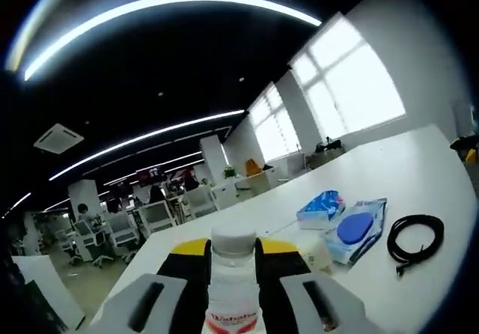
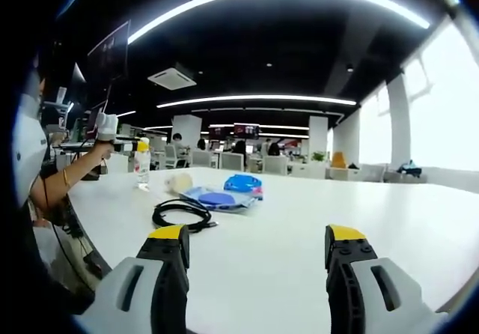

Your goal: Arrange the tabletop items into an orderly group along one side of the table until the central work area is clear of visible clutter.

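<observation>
The white surface (image 2: 314, 222) lies broad and bare before the right claw (image 2: 258, 255), its jaws spread. A wipes pack (image 1: 358, 229), tissue packet (image 1: 320, 208) and coiled cable (image 1: 415, 237) cluster together. The left claw (image 1: 233, 263) pinches a water bottle (image 1: 233, 281).

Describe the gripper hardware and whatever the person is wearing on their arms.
Both grippers, left gripper and right gripper, share one design: light grey moulded jaw bodies with a dark slot each, black inner fingers, and yellow tips. In the right gripper view, the person's arm shows a thin bracelet at the wrist and a white sleeve.
</observation>
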